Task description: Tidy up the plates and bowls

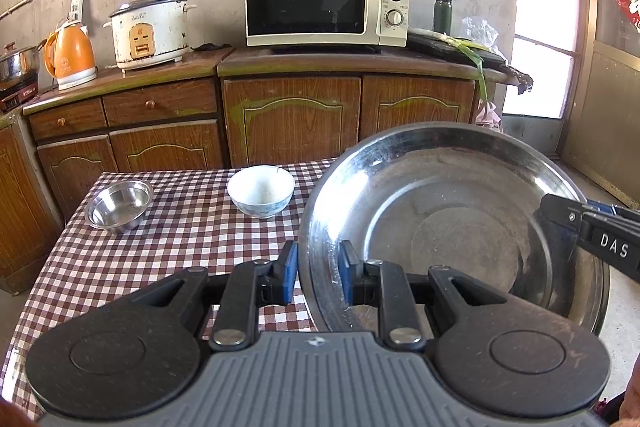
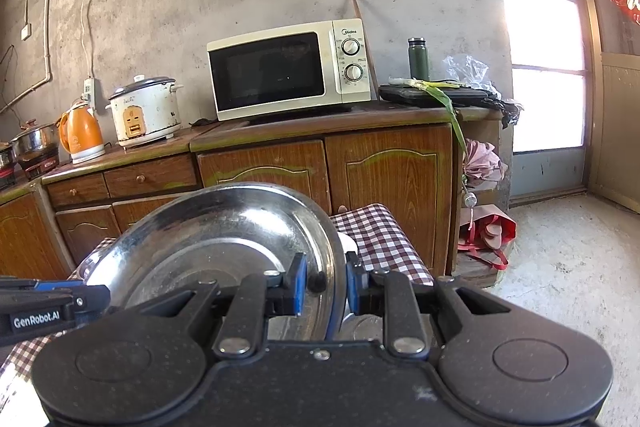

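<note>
- The left gripper (image 1: 318, 267) is closed on the left rim of a large steel basin (image 1: 452, 227); one blue pad is outside the rim and the other is inside.
- The right gripper (image 2: 326, 287) is closed on the opposite rim of the same basin, with the rim between its blue pads.
- The basin is held in the air between the two grippers, tilted, above the right part of the table with a red-and-white checked tablecloth (image 1: 180, 247).
- On the tablecloth, a small steel bowl (image 1: 119, 205) stands near the left edge.
- A white ceramic bowl (image 1: 261, 190) stands to the right of it, well apart, and close to the basin's rim in the left wrist view.
- Behind the table, a microwave oven (image 1: 326, 3) stands on wooden cabinets (image 1: 292, 119), with a rice cooker (image 1: 150, 31) and an orange kettle (image 1: 72, 57) further left.
</note>
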